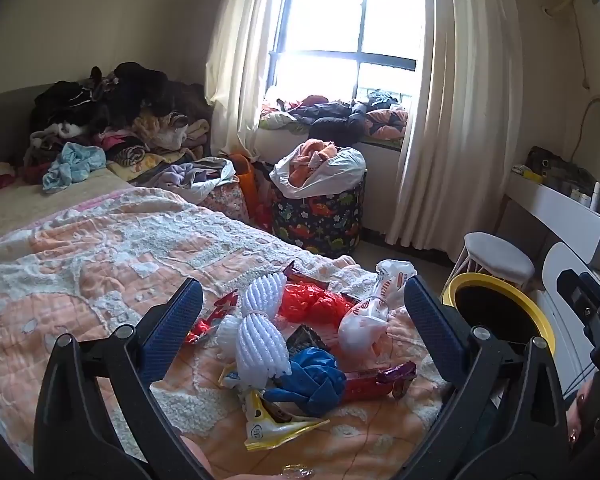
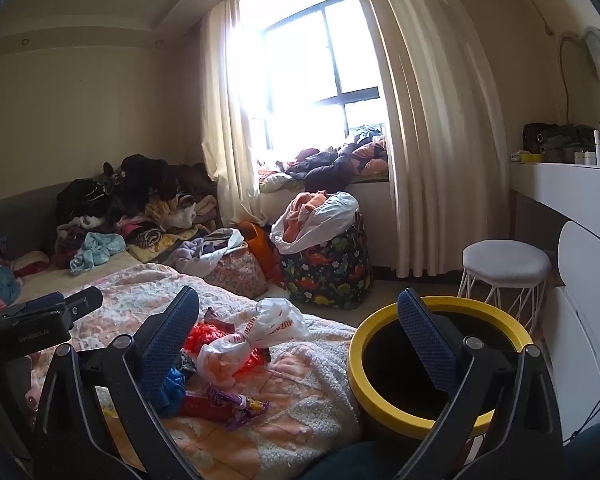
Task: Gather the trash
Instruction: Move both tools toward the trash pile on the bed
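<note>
Since both grippers are empty and the whole pile still lies on the bed, the task looks barely started, if at all. Left gripper is spread wide, hovering over the trash at the near right corner of the bed. Right gripper is also spread wide, holding nothing, its right finger over the bin.

Trash still to collect: white foam net, red bag, white printed bag, blue bag, red wrapper, yellow wrapper, plus smaller scraps under them.

Bin stands on the floor just beside the bed's near right corner, mouth open; inside is dark, so cannot tell if anything is in it yet.

Judgement: about six pieces or more left, all within close reach of the bin. Foam net sits nearest the middle of the left gripper's span, a likely first pick.
</note>
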Tool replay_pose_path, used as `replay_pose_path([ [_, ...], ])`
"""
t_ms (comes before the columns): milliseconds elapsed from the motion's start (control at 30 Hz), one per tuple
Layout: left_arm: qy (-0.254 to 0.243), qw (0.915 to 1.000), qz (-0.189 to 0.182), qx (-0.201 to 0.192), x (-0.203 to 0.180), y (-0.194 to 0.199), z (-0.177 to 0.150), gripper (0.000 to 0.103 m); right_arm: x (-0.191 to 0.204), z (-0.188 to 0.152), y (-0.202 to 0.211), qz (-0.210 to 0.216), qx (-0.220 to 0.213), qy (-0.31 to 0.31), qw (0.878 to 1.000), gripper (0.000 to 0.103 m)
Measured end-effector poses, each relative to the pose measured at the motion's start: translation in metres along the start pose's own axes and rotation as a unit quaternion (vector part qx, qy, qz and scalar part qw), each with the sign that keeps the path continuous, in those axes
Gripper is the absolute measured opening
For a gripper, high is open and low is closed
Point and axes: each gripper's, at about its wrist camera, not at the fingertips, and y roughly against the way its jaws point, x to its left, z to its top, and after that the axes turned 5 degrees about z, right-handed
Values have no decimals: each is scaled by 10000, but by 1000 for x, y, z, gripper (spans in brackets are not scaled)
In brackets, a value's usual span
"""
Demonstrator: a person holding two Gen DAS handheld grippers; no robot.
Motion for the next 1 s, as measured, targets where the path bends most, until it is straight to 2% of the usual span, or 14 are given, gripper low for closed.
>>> replay_pose_path([
  [1000, -32, 9999, -144, -37, -7, 6, 0, 93, 0, 1, -1, -13, 6, 27, 10000, 97],
])
